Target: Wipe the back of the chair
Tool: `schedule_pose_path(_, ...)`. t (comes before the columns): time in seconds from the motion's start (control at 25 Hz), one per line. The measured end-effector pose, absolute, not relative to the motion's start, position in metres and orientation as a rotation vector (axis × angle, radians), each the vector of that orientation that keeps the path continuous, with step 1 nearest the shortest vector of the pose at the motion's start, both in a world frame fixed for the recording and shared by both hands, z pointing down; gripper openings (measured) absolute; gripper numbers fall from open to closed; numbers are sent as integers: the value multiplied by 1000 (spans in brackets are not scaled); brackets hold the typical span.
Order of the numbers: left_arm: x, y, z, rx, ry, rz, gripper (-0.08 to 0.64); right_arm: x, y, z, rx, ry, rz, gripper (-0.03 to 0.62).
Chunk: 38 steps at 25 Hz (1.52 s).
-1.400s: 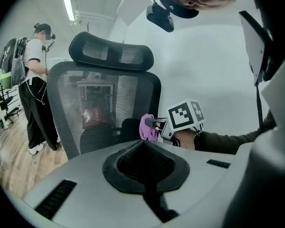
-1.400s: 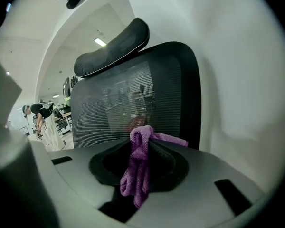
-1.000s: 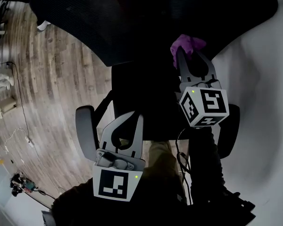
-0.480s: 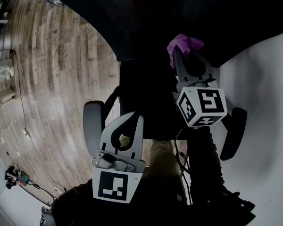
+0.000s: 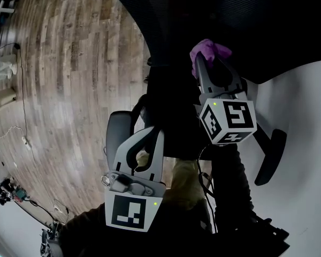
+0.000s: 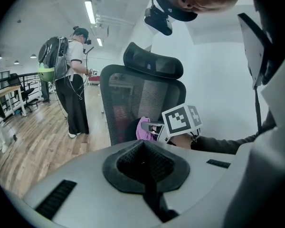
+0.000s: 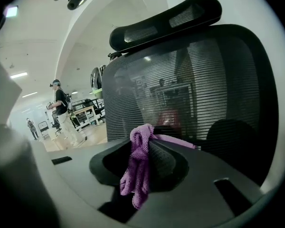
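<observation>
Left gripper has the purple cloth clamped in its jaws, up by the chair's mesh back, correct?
Not the left one. It is the right gripper that has the purple cloth clamped in its jaws, up by the chair's mesh back; the right gripper view shows this. The left gripper has its jaws together with nothing between them.

Left tongs closed, right tongs clamped.

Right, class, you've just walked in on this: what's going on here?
A person holds a tool in each hand. The right tool is shut on a purple cloth and holds it up at the mesh chair back. The left tool is shut with nothing in it and sits lower, away from the chair.
</observation>
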<state>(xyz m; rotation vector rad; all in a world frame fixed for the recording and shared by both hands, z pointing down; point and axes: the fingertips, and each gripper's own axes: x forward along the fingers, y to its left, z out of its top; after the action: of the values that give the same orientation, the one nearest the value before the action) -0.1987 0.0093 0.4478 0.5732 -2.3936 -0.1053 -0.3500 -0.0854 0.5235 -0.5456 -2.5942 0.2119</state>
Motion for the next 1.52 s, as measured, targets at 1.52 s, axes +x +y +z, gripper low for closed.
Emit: schedule_pose_path(1.52,-153,224,321,121,-2738,-174,6,-280,246,272,-1514,-2563,247,89)
